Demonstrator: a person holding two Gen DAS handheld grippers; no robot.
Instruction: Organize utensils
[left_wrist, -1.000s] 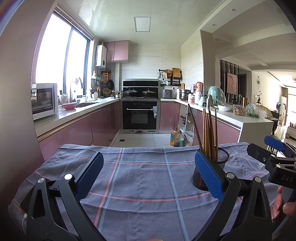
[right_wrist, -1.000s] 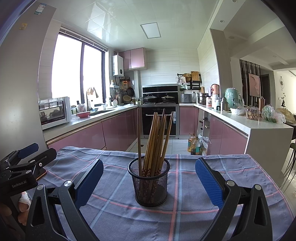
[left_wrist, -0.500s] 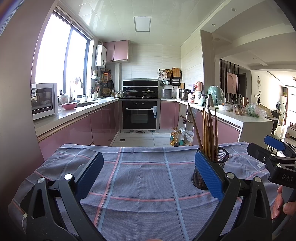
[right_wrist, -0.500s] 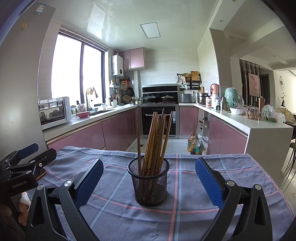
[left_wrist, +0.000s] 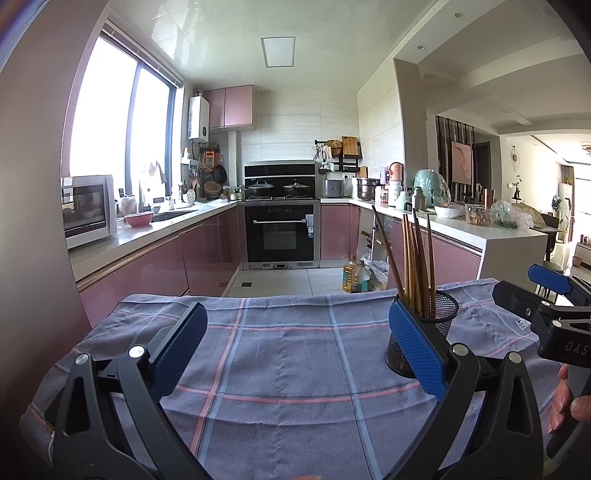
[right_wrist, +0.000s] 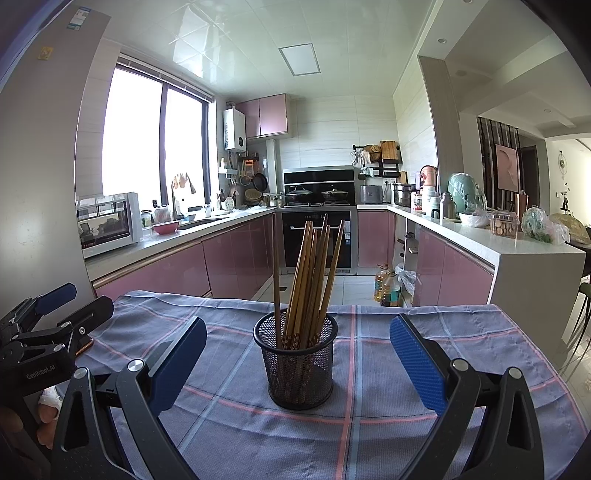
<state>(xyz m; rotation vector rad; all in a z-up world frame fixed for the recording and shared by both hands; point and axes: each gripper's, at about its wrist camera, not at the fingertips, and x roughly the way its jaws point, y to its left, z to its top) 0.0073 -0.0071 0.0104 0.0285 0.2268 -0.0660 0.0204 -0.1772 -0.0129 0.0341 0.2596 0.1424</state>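
A black mesh cup (right_wrist: 297, 365) stands upright on the checked cloth (right_wrist: 388, 373), with several wooden chopsticks (right_wrist: 312, 273) leaning in it. My right gripper (right_wrist: 297, 360) is open, its blue pads on either side of the cup and apart from it. My left gripper (left_wrist: 297, 345) is open over bare cloth (left_wrist: 288, 354). In the left wrist view the mesh cup (left_wrist: 439, 321) sits just behind the right pad, chopsticks (left_wrist: 415, 258) sticking up. The other gripper shows at each view's edge, held by a hand.
The cloth-covered table ends at its far edge (left_wrist: 295, 297), with kitchen floor beyond. Pink cabinets and counters run along the left and right, an oven (left_wrist: 282, 236) at the back. Oil bottles (right_wrist: 386, 286) stand on the floor past the table.
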